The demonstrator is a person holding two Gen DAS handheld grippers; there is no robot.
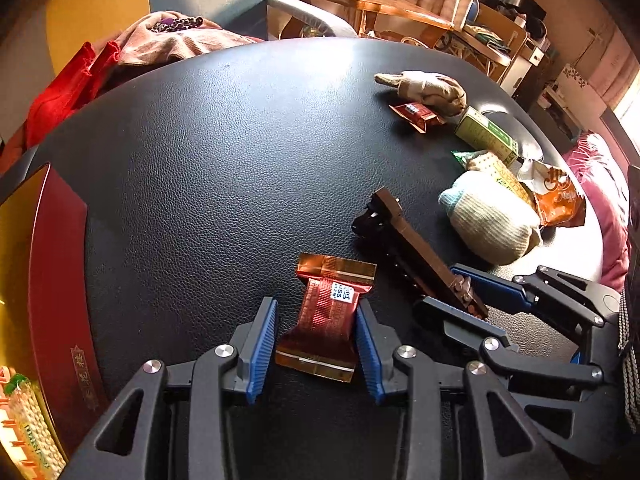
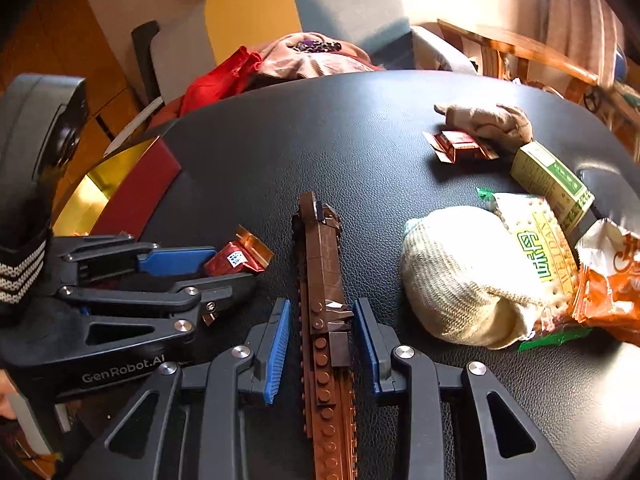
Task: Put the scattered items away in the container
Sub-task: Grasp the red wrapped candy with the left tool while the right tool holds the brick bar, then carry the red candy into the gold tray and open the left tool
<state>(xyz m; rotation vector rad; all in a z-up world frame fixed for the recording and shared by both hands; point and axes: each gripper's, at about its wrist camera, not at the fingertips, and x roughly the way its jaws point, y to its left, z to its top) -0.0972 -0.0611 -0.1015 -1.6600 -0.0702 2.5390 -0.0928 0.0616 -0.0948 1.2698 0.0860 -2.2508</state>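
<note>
Two grippers stand side by side near your edge of the black table (image 1: 208, 152), each with one item between its blue pads. Your left gripper (image 1: 316, 344) straddles a red wrapped candy (image 1: 328, 316). The candy's long axis runs away from you, in line with the fingers, so the pads meet its narrow waist from either side. The right pad touches the wrapper; a thin gap shows at the left pad, so the grip reads as closing rather than firm. Your right gripper (image 2: 320, 344) straddles a brown brick bar (image 2: 324, 312), a long toy build that also points away from you along the fingers. Narrow gaps show on both sides of the bar, and you cannot tell from these views whether the pads press on it yet.

The container (image 1: 52, 280), a red box with a gold lining, lies at the table's left edge. It is on the outer side of your left gripper and well apart from your right, so the left hand is the nearer one and has a clear sideways path. The right hand would have to pass over the left to reach it.

Remaining items sit in a cluster at the right edge: a knitted pouch (image 2: 460, 276), a cracker pack (image 2: 536, 240), a green carton (image 2: 552, 180), an orange bag (image 2: 608, 280), a second candy (image 2: 460, 146) and a glove (image 2: 488, 120).
</note>
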